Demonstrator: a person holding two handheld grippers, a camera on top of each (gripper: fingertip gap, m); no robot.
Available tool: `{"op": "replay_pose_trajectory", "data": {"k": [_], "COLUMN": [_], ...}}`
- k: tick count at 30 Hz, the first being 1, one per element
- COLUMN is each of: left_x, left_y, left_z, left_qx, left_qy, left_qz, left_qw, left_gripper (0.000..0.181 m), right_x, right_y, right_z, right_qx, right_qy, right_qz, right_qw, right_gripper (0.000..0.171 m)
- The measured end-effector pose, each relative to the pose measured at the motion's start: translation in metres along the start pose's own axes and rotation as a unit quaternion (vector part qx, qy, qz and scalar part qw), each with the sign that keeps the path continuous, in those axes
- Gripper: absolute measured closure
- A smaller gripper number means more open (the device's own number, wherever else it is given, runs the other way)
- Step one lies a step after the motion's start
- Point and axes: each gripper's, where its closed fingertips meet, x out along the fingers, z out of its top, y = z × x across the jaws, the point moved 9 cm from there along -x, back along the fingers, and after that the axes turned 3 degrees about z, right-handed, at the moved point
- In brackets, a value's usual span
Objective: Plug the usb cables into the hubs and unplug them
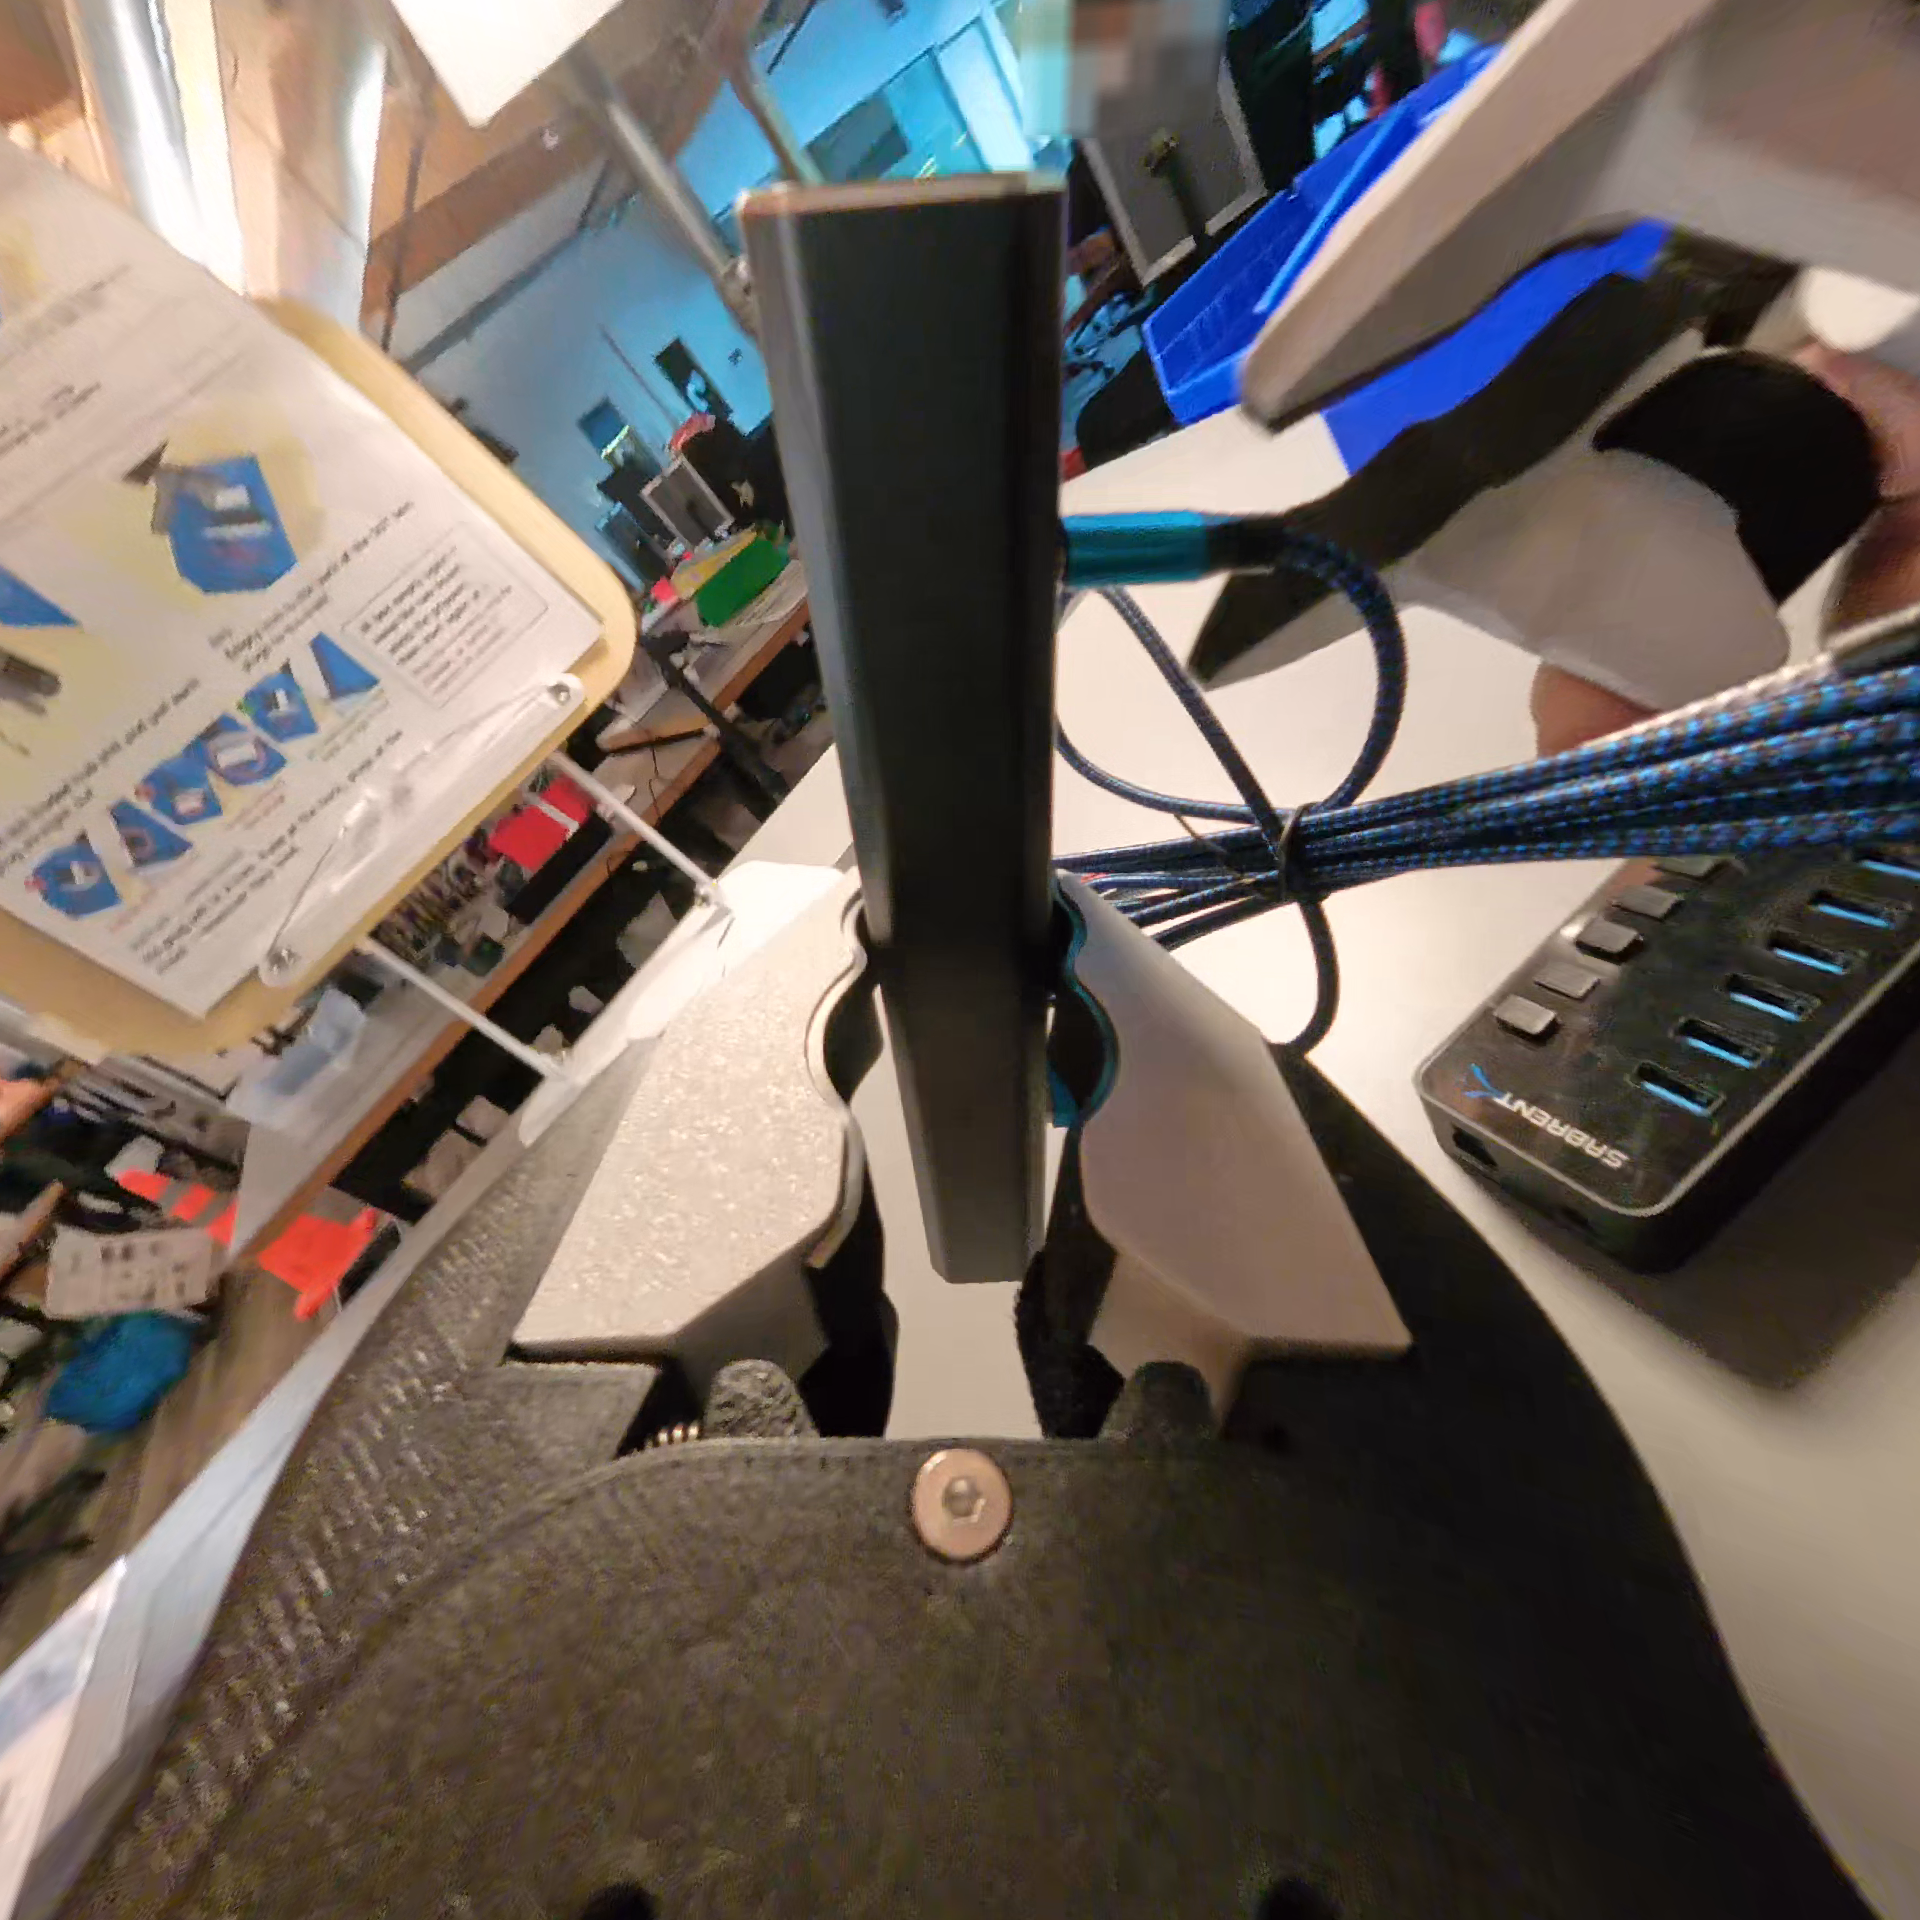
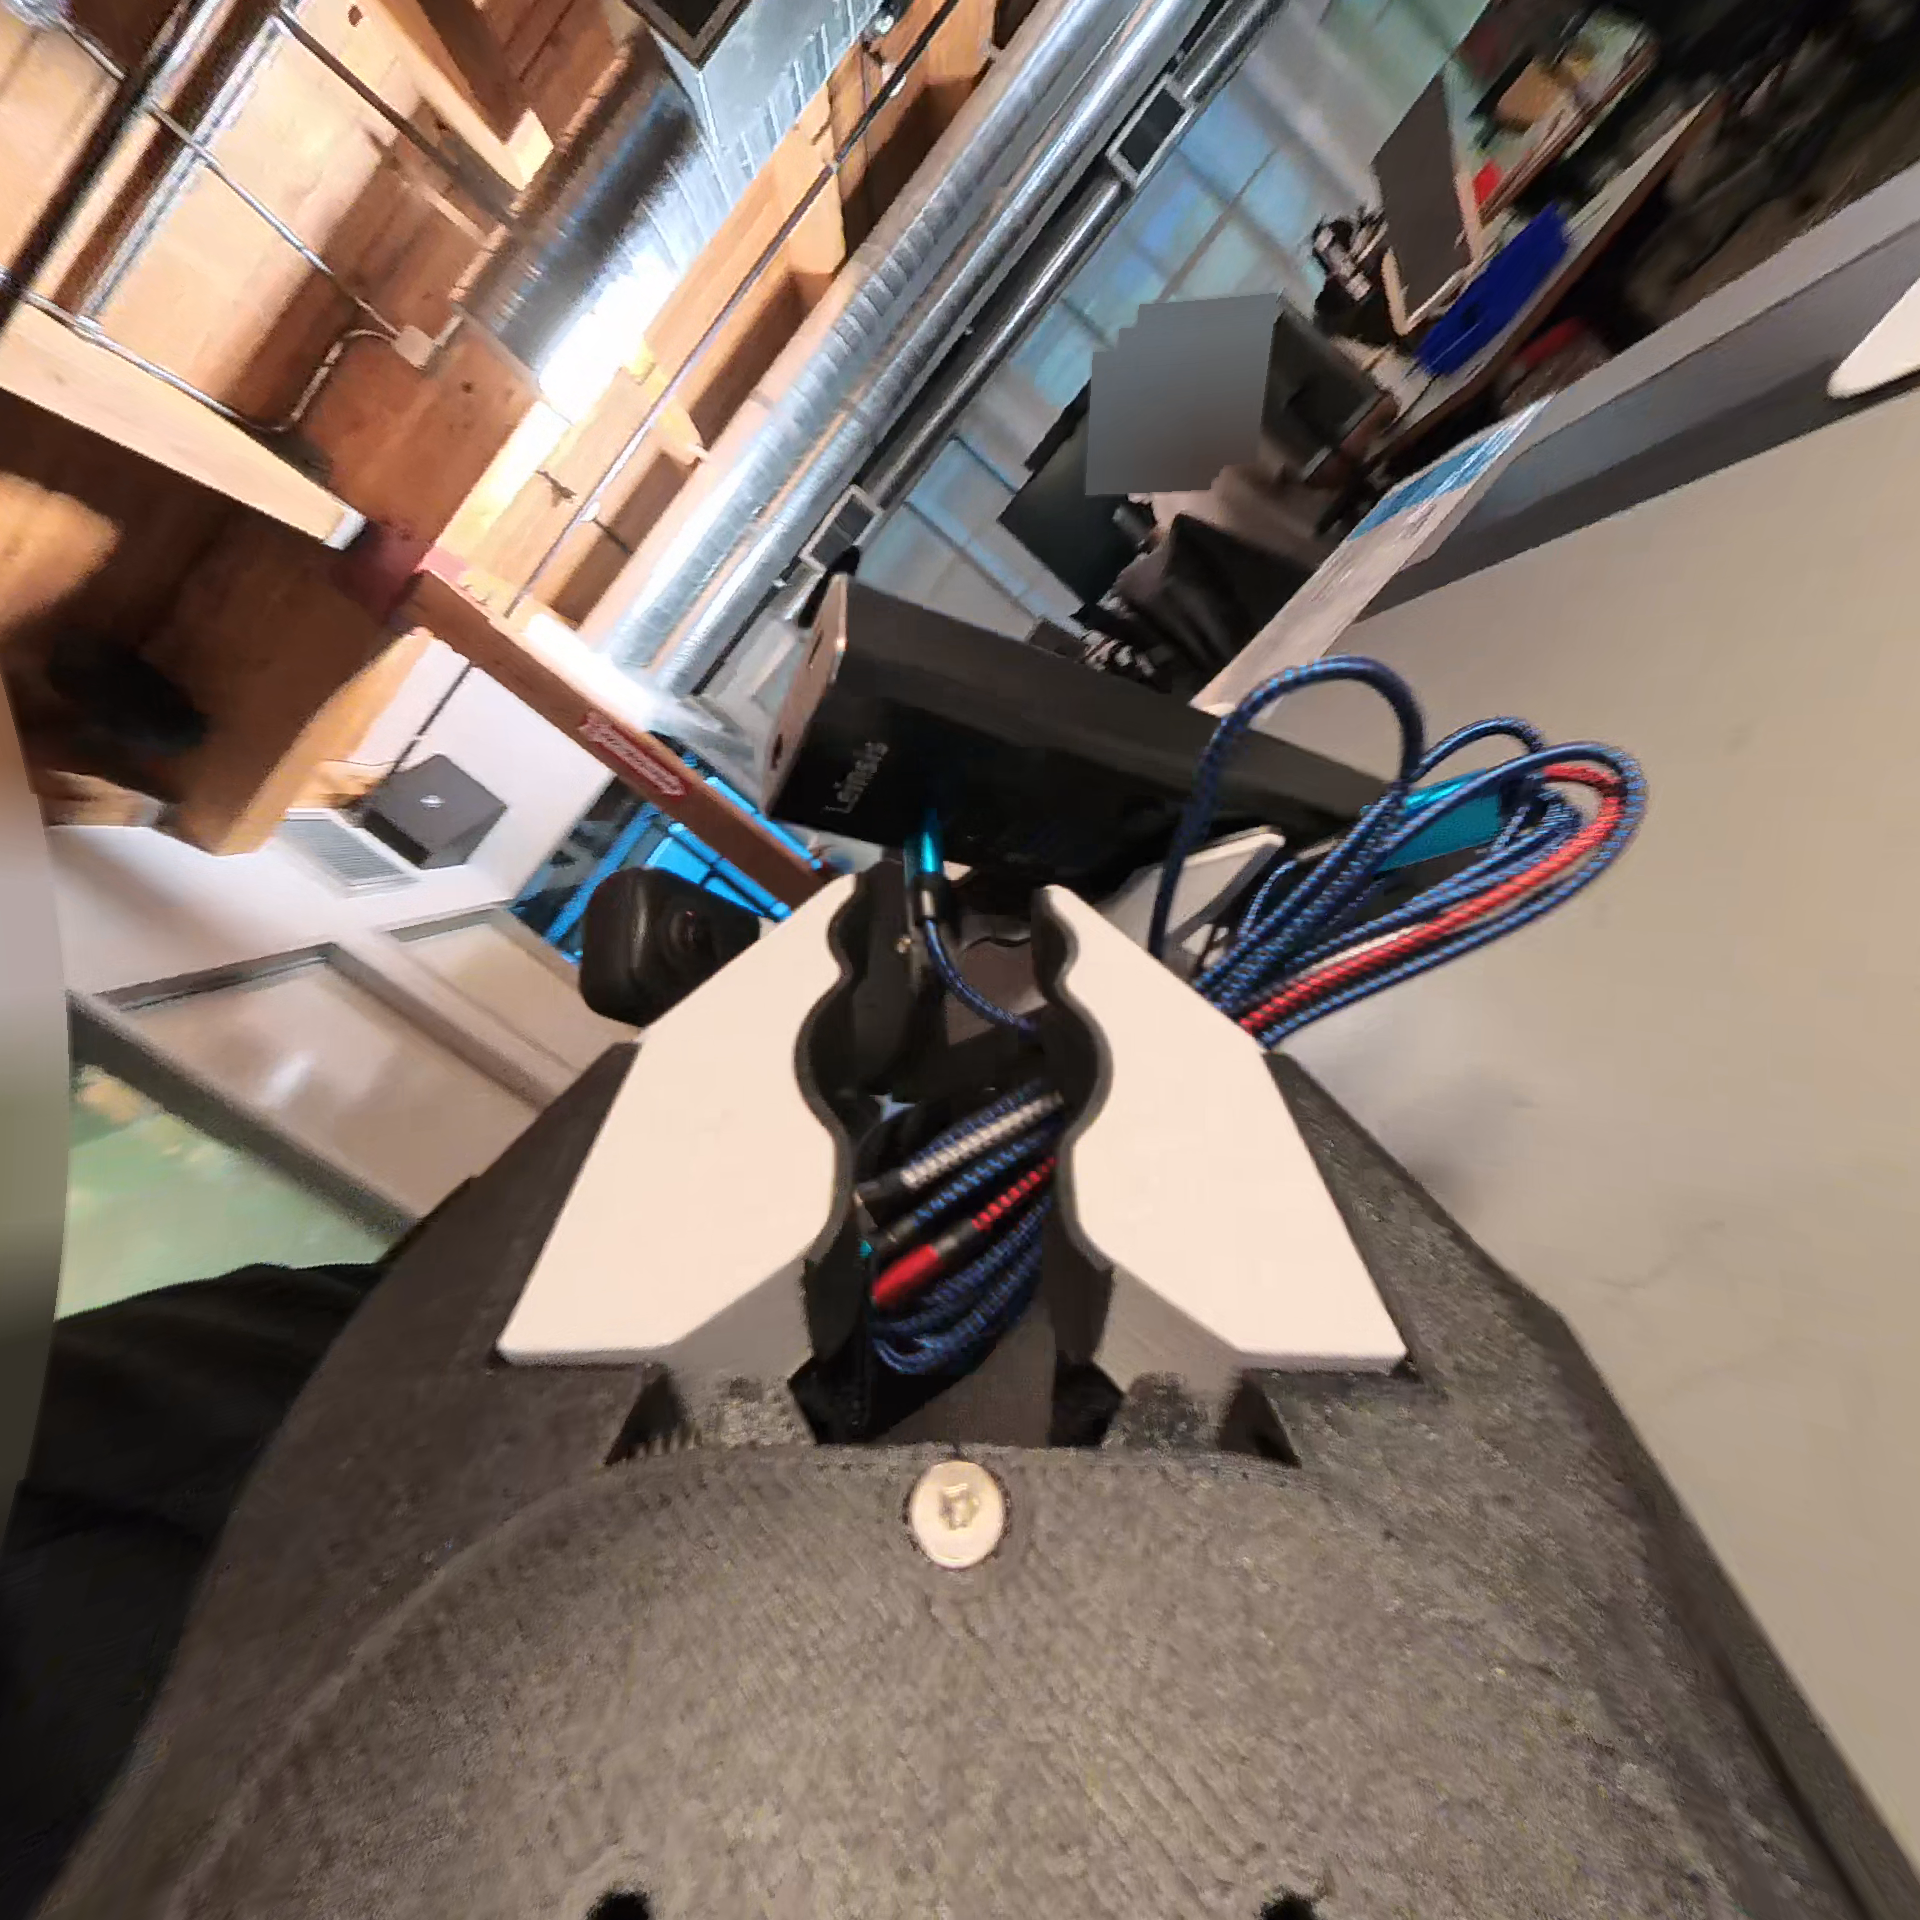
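1. The left gripper (image 1: 961,997) was clenched on a slim black hub (image 1: 914,665), its pale fingers (image 1: 707,1122) pressing the hub's two broad faces so that it stood up out of the jaws, raised above the white table (image 1: 1507,1455).
2. Only the left wrist view showed a teal USB plug (image 1: 1138,548) seated in the right side of that hub, with its blue braided cable (image 1: 1340,665) looping down beside the hub.
3. In that same view the right gripper (image 1: 1278,551) reached in from the hub's right, its dark fingertips at the rear of the teal plug; whether they pinched it could not be told there.
4. The right wrist view looked at the slim black hub (image 2: 997,738) from the plug side: the teal USB plug (image 2: 923,854) hung under the hub, just beyond the tips of the right gripper (image 2: 945,914), whose fingers (image 2: 727,1122) stood a little apart; a firm grip could not be confirmed.
5. A bundle of braided cables (image 1: 1610,790), tied with a black band, ran to the right of the hub in the left wrist view; the right wrist view alone revealed red and white strands in that bundle of braided cables (image 2: 1455,894).
6. A second, wider black hub (image 1: 1683,1049) with a row of blue ports lay flat on the table to the lower right of the held hub, seen only from the left wrist.
7. An instruction sheet (image 1: 239,644) on a tan board stood to the hub's left.
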Motion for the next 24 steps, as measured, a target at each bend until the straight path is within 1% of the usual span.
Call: {"op": "replay_pose_trajectory", "data": {"k": [1,2,4,9,10,13,16,17,22,24], "left_x": [-0.001,-0.001,-0.001,0.003,0.004,0.005,0.005,0.004,0.005,0.005], "left_y": [0.003,0.006,0.010,0.010,0.009,0.006,0.005,0.005,0.004,0.003], "left_z": [-0.001,-0.001,-0.003,-0.009,-0.010,-0.009,-0.008,-0.008,-0.010,-0.010], "left_qx": [-0.013,-0.025,-0.049,-0.093,-0.095,-0.100,-0.106,-0.105,-0.098,-0.068], "left_qy": [0.005,0.011,0.034,0.085,0.090,0.097,0.097,0.099,0.101,0.101], "left_qz": [0.006,0.010,0.018,0.006,0.004,0.002,0.000,0.003,-0.001,0.009], "left_qw": [1.000,1.000,0.998,0.992,0.991,0.990,0.990,0.989,0.990,0.992], "left_gripper": [0.152,0.153,0.152,0.152,0.152,0.152,0.151,0.151,0.150,0.150], "right_x": [-0.001,-0.002,-0.002,0.007,0.010,0.020,0.026,0.027,0.028,0.028], "right_y": [0.000,0.001,0.004,0.013,0.014,0.016,0.018,0.018,0.017,0.017], "right_z": [0.002,0.003,0.006,0.013,0.014,0.013,0.011,0.011,0.009,0.008], "right_qx": [-0.016,-0.035,-0.095,-0.258,-0.281,-0.340,-0.368,-0.370,-0.378,-0.387], "right_qy": [-0.003,-0.004,0.003,0.053,0.064,0.108,0.109,0.106,0.103,0.104], "right_qz": [-0.010,-0.021,-0.055,-0.141,-0.151,-0.178,-0.180,-0.181,-0.188,-0.192], "right_qw": [1.000,0.999,0.994,0.954,0.946,0.917,0.906,0.905,0.900,0.896], "right_gripper": [0.135,0.132,0.131,0.131,0.133,0.148,0.164,0.165,0.168,0.169]}}
